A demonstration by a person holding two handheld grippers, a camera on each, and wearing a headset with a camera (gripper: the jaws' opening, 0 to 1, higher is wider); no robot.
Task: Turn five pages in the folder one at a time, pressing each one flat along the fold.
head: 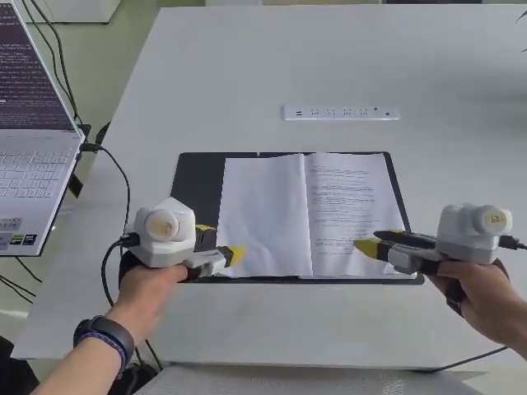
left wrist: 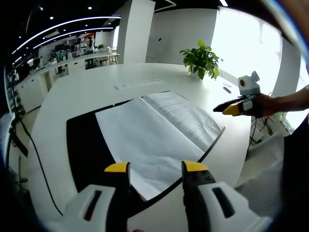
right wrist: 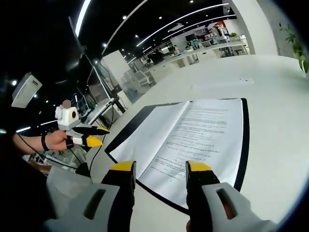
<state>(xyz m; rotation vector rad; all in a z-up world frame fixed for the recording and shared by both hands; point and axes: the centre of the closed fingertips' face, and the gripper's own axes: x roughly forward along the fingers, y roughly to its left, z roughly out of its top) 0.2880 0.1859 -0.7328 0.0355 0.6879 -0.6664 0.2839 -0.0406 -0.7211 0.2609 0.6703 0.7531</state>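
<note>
1. Folder (head: 198, 189): we record a black cover, lying open and flat on the white table (head: 247, 74), with its left inner cover partly bare.
2. Left page (head: 259, 214): we note a blank white sheet, flat beside the fold (head: 305, 216).
3. Right page (head: 350, 202): we note lines of printed text, lying flat.

The laptop (head: 29, 156) is cut off; the printed page (head: 350, 206) is illegible.

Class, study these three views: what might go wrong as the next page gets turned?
The right gripper, open at the near edge of the printed page, might pinch several sheets or crease the corner.
The folder lies loose near the edge of the table; unless the left gripper steadies it, it may slide.
</note>
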